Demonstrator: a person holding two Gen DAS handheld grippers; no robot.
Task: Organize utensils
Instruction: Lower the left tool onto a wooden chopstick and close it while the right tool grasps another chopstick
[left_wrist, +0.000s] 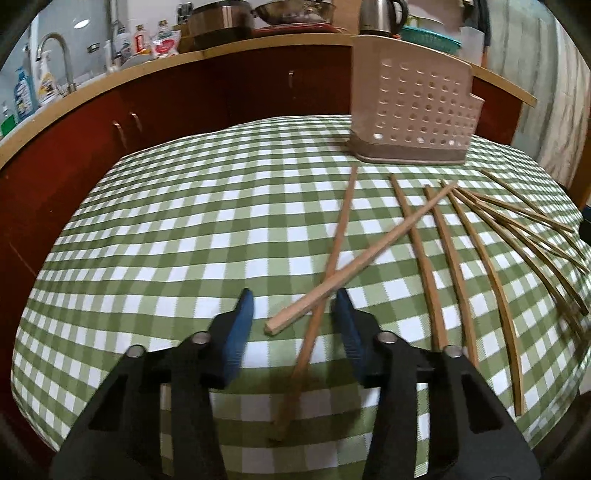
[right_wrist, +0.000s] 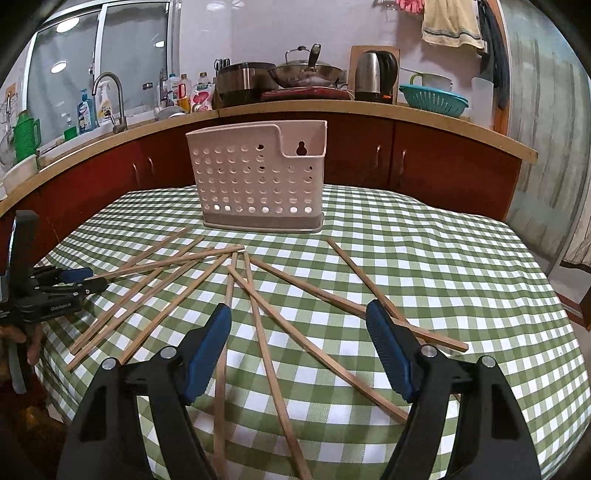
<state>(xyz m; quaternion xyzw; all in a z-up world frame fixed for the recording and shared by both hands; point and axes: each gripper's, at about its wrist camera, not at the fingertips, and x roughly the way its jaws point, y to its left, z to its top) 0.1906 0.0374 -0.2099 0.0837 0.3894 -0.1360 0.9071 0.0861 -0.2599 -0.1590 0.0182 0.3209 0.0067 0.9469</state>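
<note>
Two crossed chopsticks (left_wrist: 334, 271) lie between the left gripper's (left_wrist: 295, 299) parted jaws, neither clamped. More wooden chopsticks (right_wrist: 258, 314) fan across the checked surface (right_wrist: 461, 258) near the empty-handed, wide-open right gripper (right_wrist: 299, 314); the perforated holder (right_wrist: 258, 177) stands upright at the far side.

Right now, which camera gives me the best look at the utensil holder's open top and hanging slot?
The right wrist view: the utensil holder faces it squarely, rim and keyhole slot visible. The left wrist view shows it obliquely, top cropped.
</note>
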